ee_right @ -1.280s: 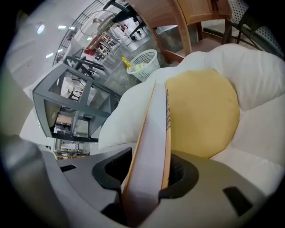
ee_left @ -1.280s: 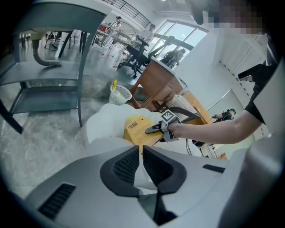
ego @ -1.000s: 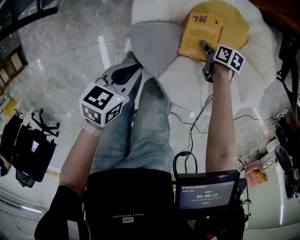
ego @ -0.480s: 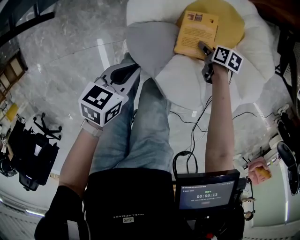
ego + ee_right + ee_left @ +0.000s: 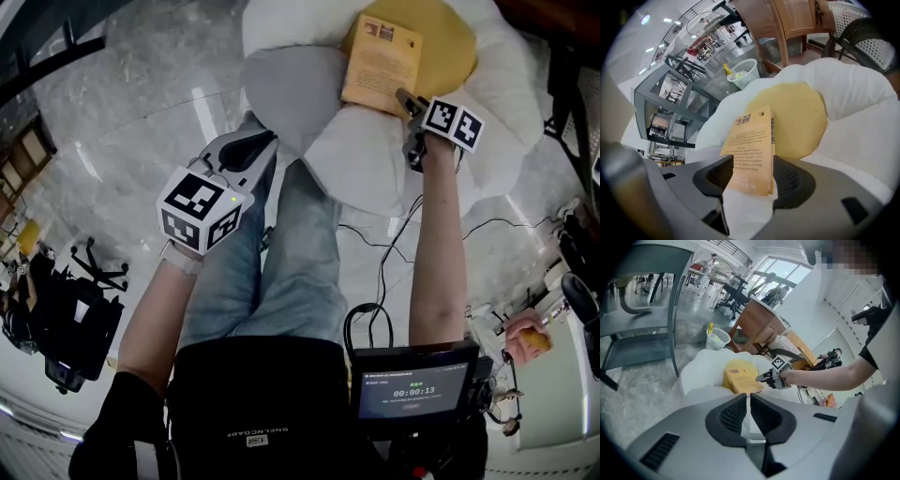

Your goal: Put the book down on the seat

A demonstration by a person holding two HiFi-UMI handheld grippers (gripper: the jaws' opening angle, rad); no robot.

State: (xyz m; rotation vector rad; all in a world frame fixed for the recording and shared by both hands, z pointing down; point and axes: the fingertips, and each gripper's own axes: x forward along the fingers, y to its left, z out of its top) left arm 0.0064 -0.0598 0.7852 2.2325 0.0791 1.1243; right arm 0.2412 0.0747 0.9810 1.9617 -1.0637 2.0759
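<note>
Book point(image 5: 382, 64) flat on seat point(image 5: 370, 155); R gripper point(image 5: 406, 97) released, jaws wide w/ book's near end between; L gripper point(image 5: 246, 146) clenched, empty, well apart

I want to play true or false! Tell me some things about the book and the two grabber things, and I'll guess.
1. The book rests on the flower-shaped seat. True.
2. The book is blue. False: its cover is orange-yellow.
3. The right gripper has its jaws apart, with the book between them. True.
4. The left gripper is carrying a cup. False: its jaws are together and hold nothing.
</note>
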